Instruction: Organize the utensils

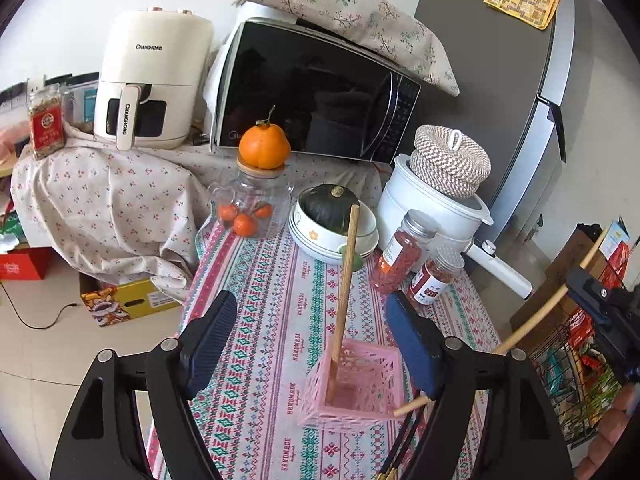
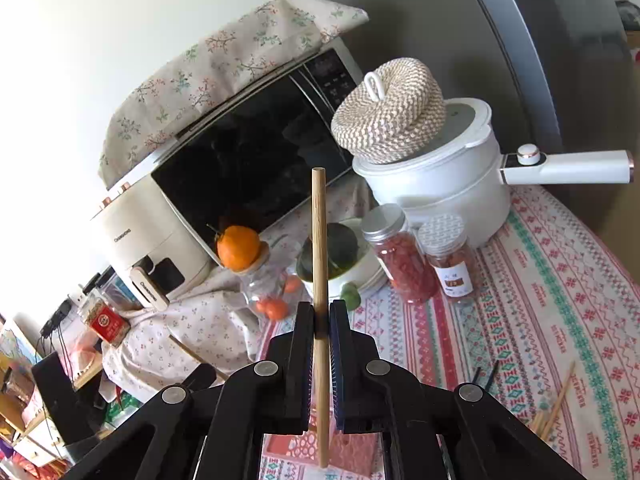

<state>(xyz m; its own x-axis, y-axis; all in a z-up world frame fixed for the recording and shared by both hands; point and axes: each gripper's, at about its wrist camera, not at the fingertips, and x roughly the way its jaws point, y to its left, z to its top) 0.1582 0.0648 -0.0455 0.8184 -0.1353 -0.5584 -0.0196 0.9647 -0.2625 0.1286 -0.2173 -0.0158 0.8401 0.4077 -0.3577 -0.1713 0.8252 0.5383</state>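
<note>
- Wooden chopstick (image 1: pixel 345 280) stands nearly upright, its lower end inside the pink basket (image 1: pixel 352 388) on the worktop (image 1: pixel 272 280).
- My right tongs (image 2: pixel 321 322) are clamped on a pale chopstick (image 2: pixel 320 264), fingers pressed against both its sides.
- My left tongs (image 1: pixel 308 344) are spread wide, holding nothing, flanking the basket.
- Loose chopsticks (image 2: pixel 554 404) lie on the cloth to the right.
- Two spice jars (image 1: pixel 404 256) and stacked bowls (image 1: pixel 332 236) stand beyond the basket.
</note>
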